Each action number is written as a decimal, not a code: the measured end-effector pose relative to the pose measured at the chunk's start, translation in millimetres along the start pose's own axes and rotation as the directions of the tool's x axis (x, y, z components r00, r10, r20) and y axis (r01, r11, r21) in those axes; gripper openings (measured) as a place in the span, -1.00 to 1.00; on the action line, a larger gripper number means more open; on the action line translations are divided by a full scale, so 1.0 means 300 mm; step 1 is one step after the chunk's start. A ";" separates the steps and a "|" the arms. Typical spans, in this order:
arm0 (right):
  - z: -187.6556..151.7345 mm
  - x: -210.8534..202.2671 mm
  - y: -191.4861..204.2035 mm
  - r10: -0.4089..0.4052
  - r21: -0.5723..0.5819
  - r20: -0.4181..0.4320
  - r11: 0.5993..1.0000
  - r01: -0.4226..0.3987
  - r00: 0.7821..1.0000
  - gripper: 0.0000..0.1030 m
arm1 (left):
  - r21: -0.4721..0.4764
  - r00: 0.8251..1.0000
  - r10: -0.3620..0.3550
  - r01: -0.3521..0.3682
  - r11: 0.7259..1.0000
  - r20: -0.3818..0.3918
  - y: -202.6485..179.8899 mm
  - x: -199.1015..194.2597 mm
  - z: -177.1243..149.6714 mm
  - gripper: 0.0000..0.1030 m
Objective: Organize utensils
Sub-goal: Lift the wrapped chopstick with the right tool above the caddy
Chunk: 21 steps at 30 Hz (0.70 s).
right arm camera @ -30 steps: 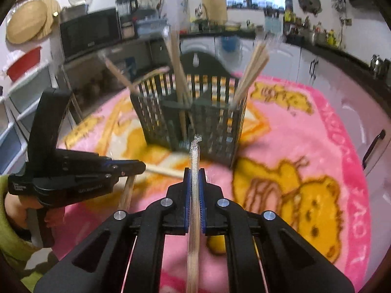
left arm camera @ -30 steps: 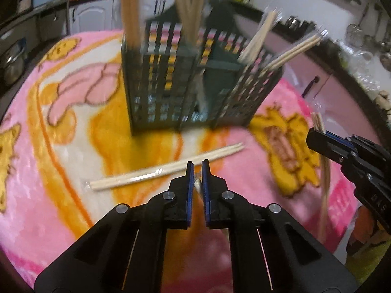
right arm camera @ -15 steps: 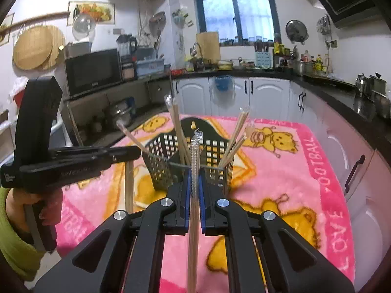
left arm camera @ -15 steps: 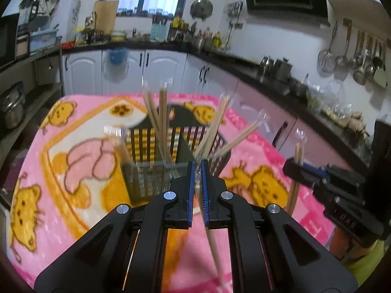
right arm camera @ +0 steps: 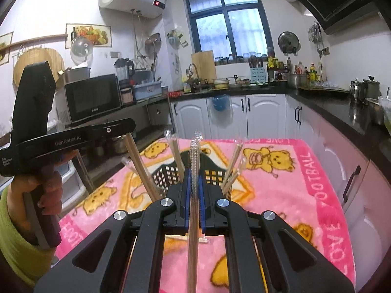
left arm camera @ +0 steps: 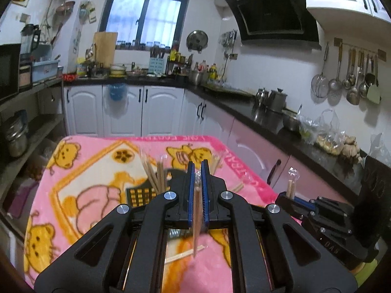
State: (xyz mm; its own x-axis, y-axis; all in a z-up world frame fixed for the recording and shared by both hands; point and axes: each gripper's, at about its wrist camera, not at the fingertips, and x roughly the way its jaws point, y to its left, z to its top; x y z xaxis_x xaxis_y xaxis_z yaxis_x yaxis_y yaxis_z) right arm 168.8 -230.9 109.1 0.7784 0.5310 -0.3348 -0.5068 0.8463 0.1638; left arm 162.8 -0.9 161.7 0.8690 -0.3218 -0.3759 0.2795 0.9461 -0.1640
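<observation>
"GenRobot.AI" reads along the side of the left gripper [right arm camera: 130, 124], and "LOVE FOOTBALL" runs down the border of the pink bear blanket [right arm camera: 281, 195] covering the surface. Each gripper is clamped on a wrapped pair of chopsticks — the left pair [left arm camera: 197, 222] hangs downward, the right gripper [right arm camera: 193, 183] holds its pair [right arm camera: 194, 171] upright. Ahead stands the dark slotted utensil basket [right arm camera: 168, 173] — more chopsticks lean inside it.

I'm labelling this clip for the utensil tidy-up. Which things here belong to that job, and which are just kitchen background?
Part of the job:
- wrapped chopsticks in the right gripper
- chopsticks in the left gripper
- dark slotted basket
- loose chopsticks on the blanket

Background:
- microwave
- hanging ladles
- cutting board
</observation>
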 end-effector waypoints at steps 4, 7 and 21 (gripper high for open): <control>0.041 0.004 0.006 0.002 0.002 0.026 1.000 -0.002 1.000 -0.88 | 0.010 0.999 0.002 -0.003 1.000 0.033 -0.003 -0.012 0.050 -0.95; 0.078 0.011 0.010 0.000 0.003 0.053 1.000 0.000 0.999 -0.88 | 0.013 0.999 0.008 -0.009 1.000 0.052 -0.002 -0.014 0.085 -0.95; 0.249 0.107 -0.018 -0.059 0.021 0.193 0.998 0.056 0.979 -0.88 | 0.006 0.978 0.094 -0.097 0.995 0.184 0.054 -0.049 0.246 -0.95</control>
State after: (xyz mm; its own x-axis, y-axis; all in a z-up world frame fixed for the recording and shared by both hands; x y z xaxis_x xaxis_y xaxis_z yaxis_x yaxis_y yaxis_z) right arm 224.0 -215.2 166.7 0.8637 0.4785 -0.1582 -0.4548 0.8753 0.1642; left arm 184.7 22.1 231.9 0.9516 -0.2189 -0.2157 0.1963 0.9730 -0.1214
